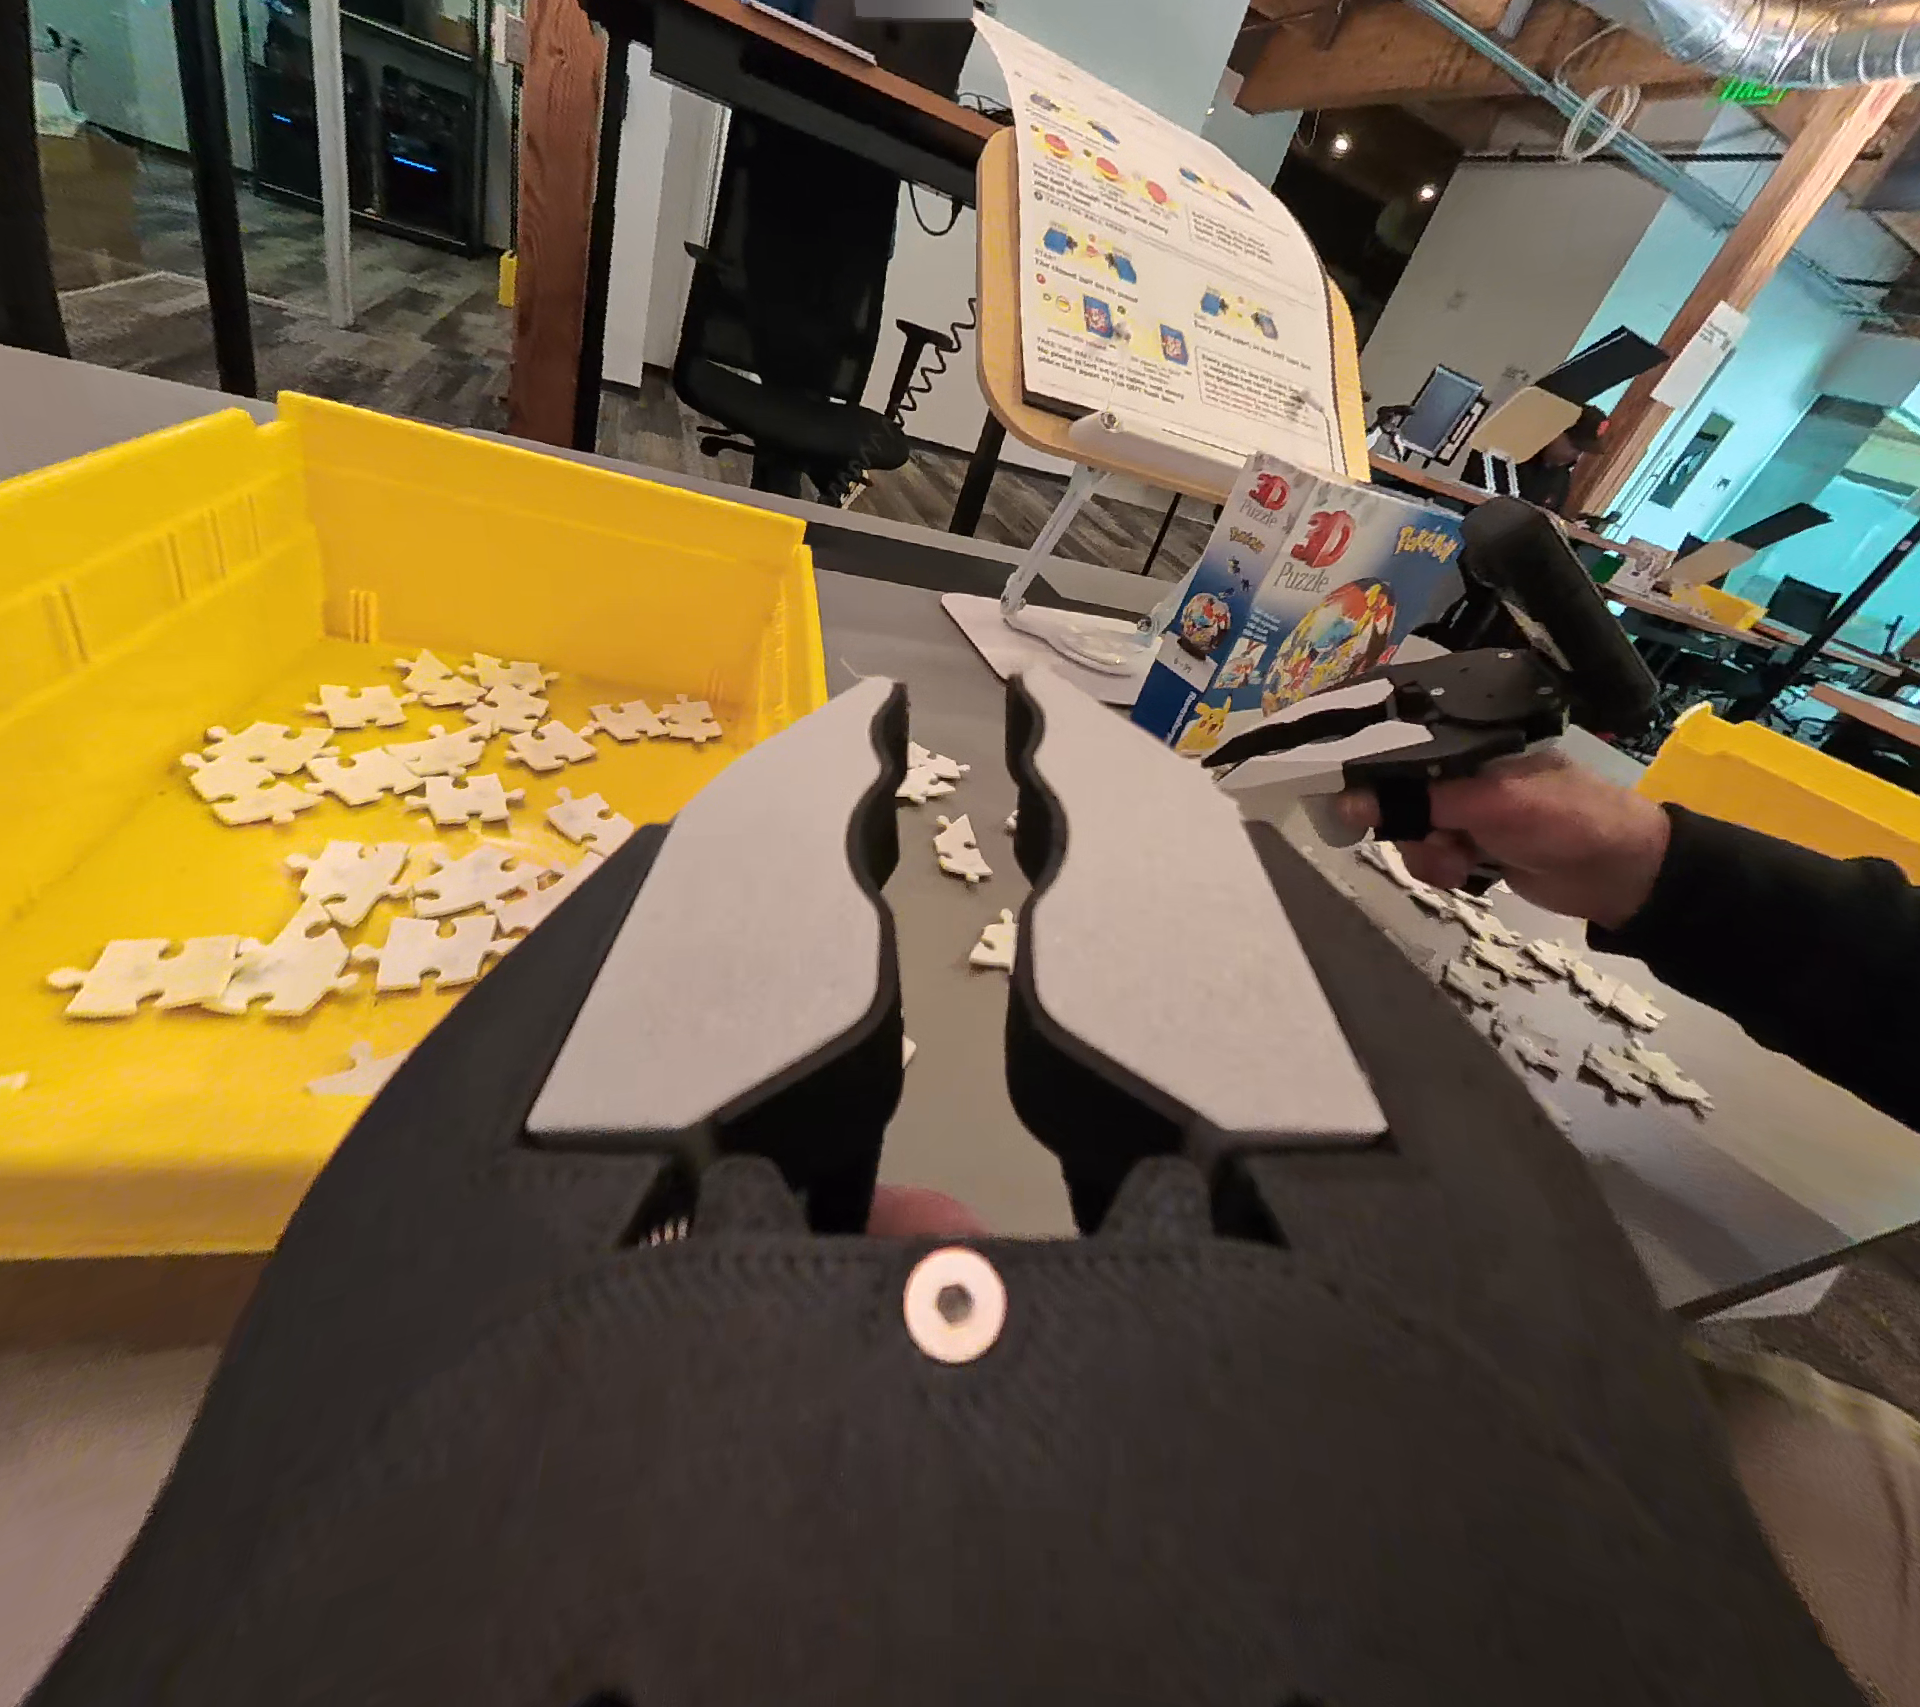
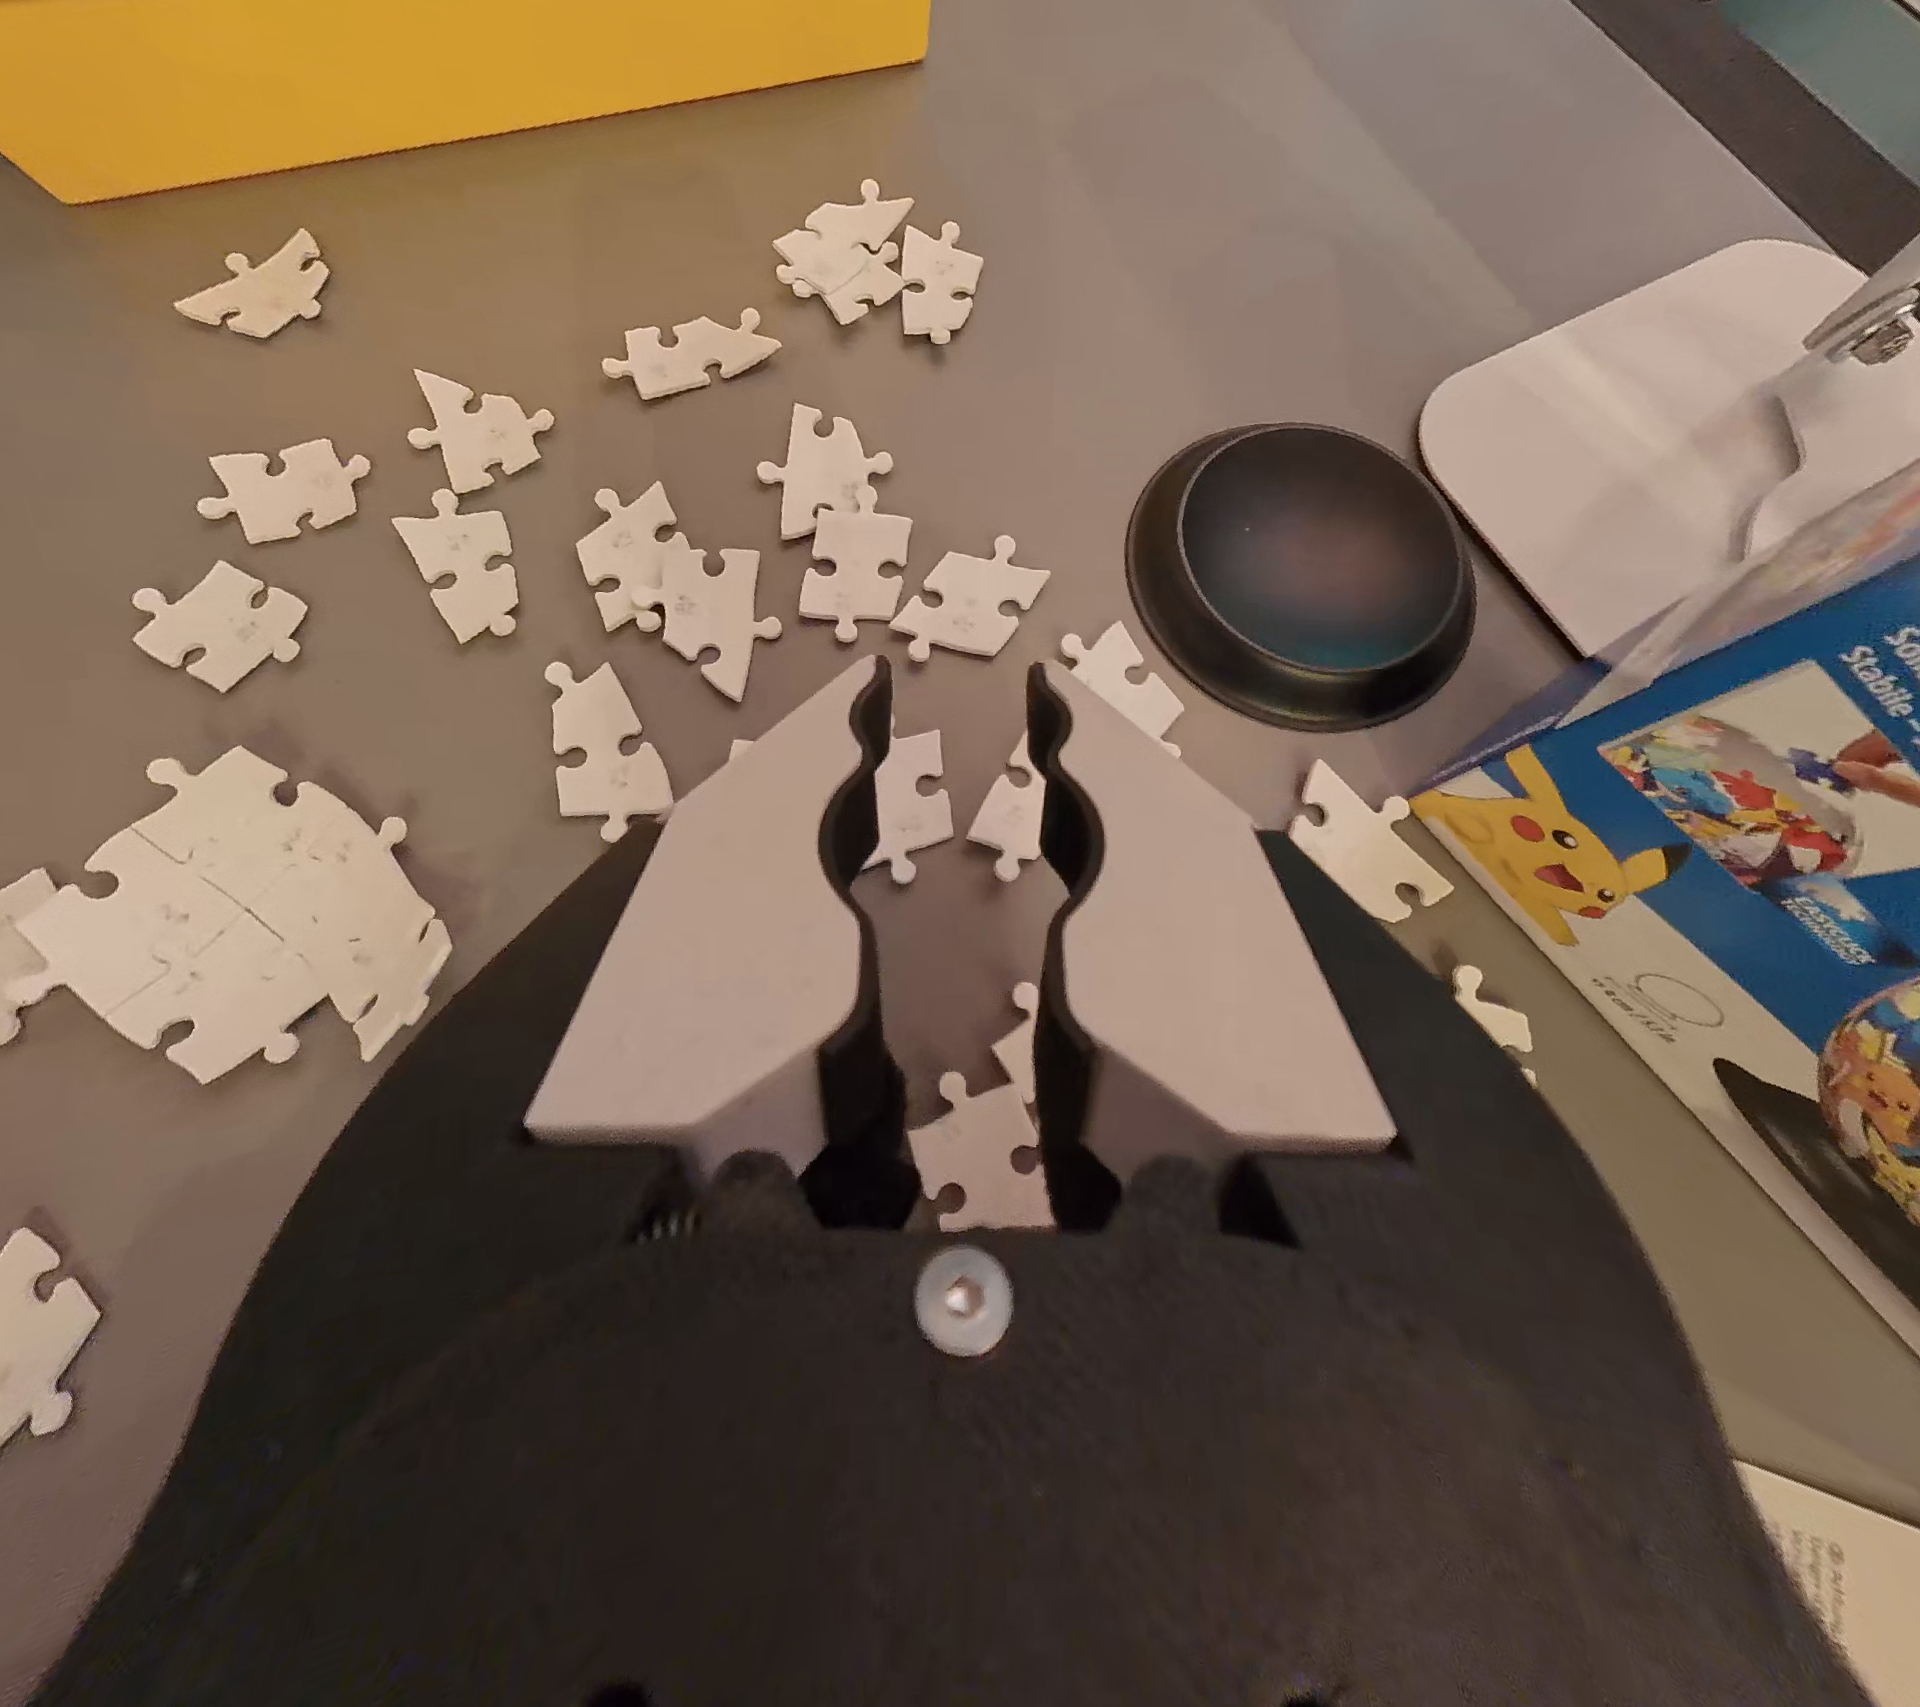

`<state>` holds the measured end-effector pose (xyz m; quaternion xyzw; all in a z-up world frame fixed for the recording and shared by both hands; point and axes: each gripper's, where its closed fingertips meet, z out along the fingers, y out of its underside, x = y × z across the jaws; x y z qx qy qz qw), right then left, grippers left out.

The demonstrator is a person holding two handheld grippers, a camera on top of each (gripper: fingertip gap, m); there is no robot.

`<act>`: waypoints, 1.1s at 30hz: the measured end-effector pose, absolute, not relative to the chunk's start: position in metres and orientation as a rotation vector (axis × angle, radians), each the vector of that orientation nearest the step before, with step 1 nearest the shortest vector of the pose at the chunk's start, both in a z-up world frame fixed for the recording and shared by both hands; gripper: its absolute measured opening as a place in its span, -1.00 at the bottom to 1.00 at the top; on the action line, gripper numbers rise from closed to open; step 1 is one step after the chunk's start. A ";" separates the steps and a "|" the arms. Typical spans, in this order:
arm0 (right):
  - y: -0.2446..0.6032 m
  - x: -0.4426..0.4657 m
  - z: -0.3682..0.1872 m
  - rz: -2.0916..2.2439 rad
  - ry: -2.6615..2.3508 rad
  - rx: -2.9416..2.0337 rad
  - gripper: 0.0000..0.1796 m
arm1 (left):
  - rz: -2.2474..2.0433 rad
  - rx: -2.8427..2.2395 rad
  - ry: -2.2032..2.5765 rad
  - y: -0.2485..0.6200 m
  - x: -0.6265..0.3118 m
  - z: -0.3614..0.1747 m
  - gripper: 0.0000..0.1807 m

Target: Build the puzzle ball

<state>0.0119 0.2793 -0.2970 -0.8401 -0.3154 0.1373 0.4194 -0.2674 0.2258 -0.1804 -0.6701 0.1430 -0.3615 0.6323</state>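
Note:
Several white, face-down puzzle pieces (image 2: 665,561) lie scattered on the grey table (image 2: 1195,151). A joined patch of pieces (image 2: 229,909) lies at the left. A black round ball stand (image 2: 1299,577) sits just right of them. My right gripper (image 2: 958,675) is open and empty, hovering over the pieces, which show through the gap between its fingers. It also shows in the left wrist view (image 1: 1221,769), held by a hand. My left gripper (image 1: 956,691) is open and empty, above the table beside a yellow bin (image 1: 540,514) that holds more pieces (image 1: 416,826).
The blue puzzle box (image 1: 1309,608) stands behind the pieces and shows at the right of the right wrist view (image 2: 1714,836). An instruction sheet on a tilted stand (image 1: 1164,275) rests on a white base (image 2: 1621,431). A second yellow bin (image 1: 1787,764) is at the far right. The left gripper's tips are roughly 30 cm from the right gripper's.

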 end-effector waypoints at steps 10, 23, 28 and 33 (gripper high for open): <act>0.277 0.015 -0.293 0.347 -0.784 -2.101 -0.73 | -0.833 -1.581 0.450 0.218 -0.237 -0.198 -0.80; 0.261 0.017 -0.286 0.361 -0.834 -2.088 -0.73 | -0.835 -1.732 0.736 0.202 -0.180 -0.246 -0.73; 0.239 0.010 -0.281 0.430 -0.941 -2.070 -0.76 | -0.819 -1.806 0.883 0.192 -0.151 -0.267 -0.70; 0.214 0.007 -0.288 0.446 -1.065 -2.073 -0.80 | -0.823 -1.892 0.993 0.187 -0.130 -0.289 -0.67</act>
